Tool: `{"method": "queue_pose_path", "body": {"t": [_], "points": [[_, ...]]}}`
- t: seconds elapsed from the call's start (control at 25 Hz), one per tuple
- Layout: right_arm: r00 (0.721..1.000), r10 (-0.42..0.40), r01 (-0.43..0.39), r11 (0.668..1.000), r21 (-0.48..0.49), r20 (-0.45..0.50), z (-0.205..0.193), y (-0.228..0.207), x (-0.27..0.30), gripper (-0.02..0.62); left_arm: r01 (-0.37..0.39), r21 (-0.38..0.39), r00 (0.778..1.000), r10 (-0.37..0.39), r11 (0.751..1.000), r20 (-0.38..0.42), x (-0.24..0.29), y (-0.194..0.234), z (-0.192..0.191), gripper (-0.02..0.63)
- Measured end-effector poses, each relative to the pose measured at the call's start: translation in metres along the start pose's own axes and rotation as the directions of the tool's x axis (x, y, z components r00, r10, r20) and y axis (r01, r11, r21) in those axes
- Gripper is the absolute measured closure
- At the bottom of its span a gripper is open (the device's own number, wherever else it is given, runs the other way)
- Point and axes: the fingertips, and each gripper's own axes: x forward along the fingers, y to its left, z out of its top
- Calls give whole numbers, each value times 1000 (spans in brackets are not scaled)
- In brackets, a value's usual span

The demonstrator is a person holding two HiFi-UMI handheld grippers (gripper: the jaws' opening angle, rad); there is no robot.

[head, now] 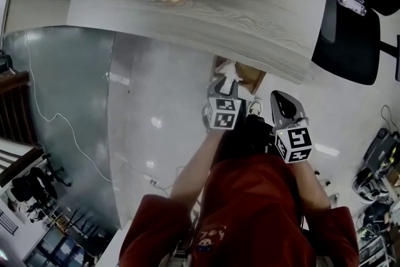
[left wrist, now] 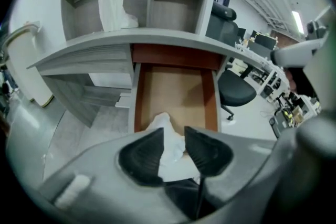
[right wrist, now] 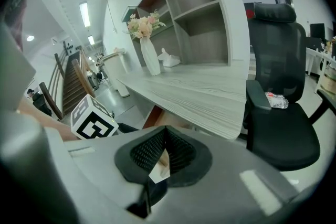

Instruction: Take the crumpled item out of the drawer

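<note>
Left gripper (left wrist: pixel 174 135), I see, hangs with jaws apart above the crumpled tissue (left wrist: pixel 163 123) in the drawer (left wrist: pixel 176 86); right gripper (right wrist: pixel 165 138) is clenched tight.

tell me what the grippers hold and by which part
Nothing: left gripper open around the crumpled item in the drawer, right gripper shut, empty.

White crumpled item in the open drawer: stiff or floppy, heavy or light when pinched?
Probably soft and floppy: the crumpled item shows loose folds, like tissue or thin cloth. Likely light, so it should lift easily from the drawer. Expect it to squash when the left hand-held gripper, jaws open around it, closes.
</note>
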Motion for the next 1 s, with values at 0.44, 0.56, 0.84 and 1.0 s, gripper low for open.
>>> {"method": "queue_pose_path", "body": {"t": [0.44, 0.56, 0.84, 1.0], "points": [[999, -14, 14, 1000, 6, -35, -16, 2, 18, 594, 19, -52, 996, -23, 998, -83, 46, 11, -31, 463], [999, -13, 13, 1000, 2, -39, -18, 4, 21, 594, 24, -54, 995, -29, 998, -98, 54, 10, -36, 461], [998, -23, 23, 1000, 11, -54, -25, 3, 25, 594, 12, -20, 985, -15, 1000, -172, 65, 12, -44, 473], [998, -26, 27, 999, 18, -58, -28, 2, 27, 594, -4, 7, 974, 5, 1000, -226, 72, 15, -47, 500]]}}
